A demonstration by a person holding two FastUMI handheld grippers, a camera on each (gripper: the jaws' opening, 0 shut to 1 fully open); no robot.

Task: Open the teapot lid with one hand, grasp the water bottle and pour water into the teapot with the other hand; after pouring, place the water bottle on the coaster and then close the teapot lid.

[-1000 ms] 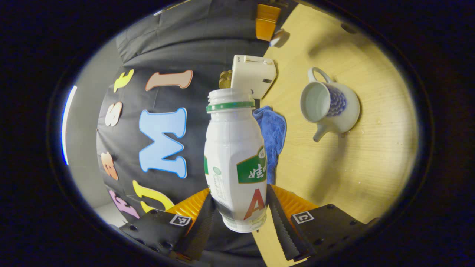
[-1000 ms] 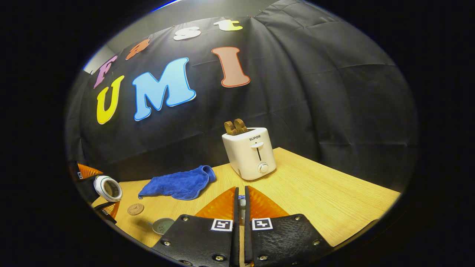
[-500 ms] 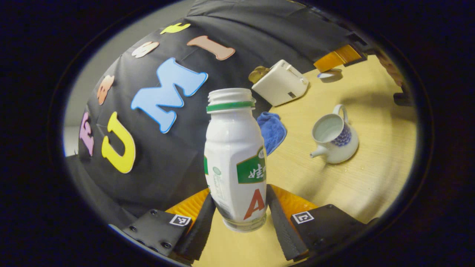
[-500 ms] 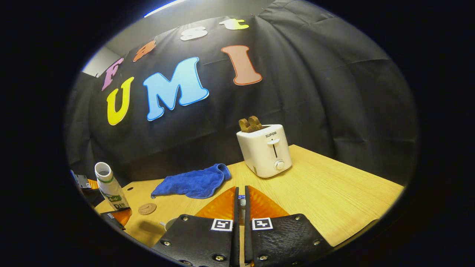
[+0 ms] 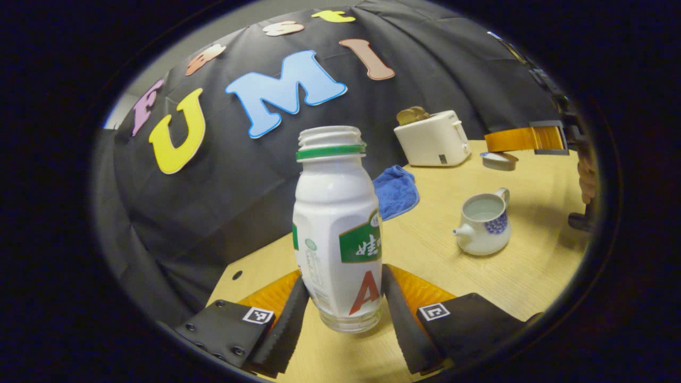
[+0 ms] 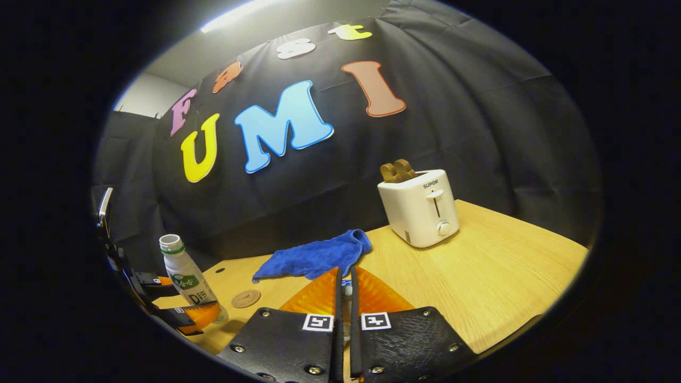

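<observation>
A white water bottle [image 5: 336, 234] with a green neck ring and no cap stands upright, with my left gripper [image 5: 345, 287] shut on its lower body. Its base is just over the wooden table [image 5: 441, 266]. The white and blue teapot [image 5: 484, 223] sits open to the right, with water showing inside. Farther back my right gripper [image 5: 524, 139] holds the teapot lid [image 5: 497, 159] above the table. In the right gripper view my right gripper [image 6: 345, 274] is shut on the lid's knob [image 6: 346, 290]. There the bottle [image 6: 186, 276] stands at far left, next to the round coaster [image 6: 246, 298].
A white toaster [image 6: 420, 207] with bread in it stands at the back of the table. A blue cloth [image 6: 314, 255] lies crumpled near the wall, behind the coaster. A hand [image 5: 585, 181] holds the right gripper at the right edge.
The bottle has swung from lying tilted over the teapot to upright and has drawn away to the left, down toward the table near the coaster. The right gripper keeps the lid.
</observation>
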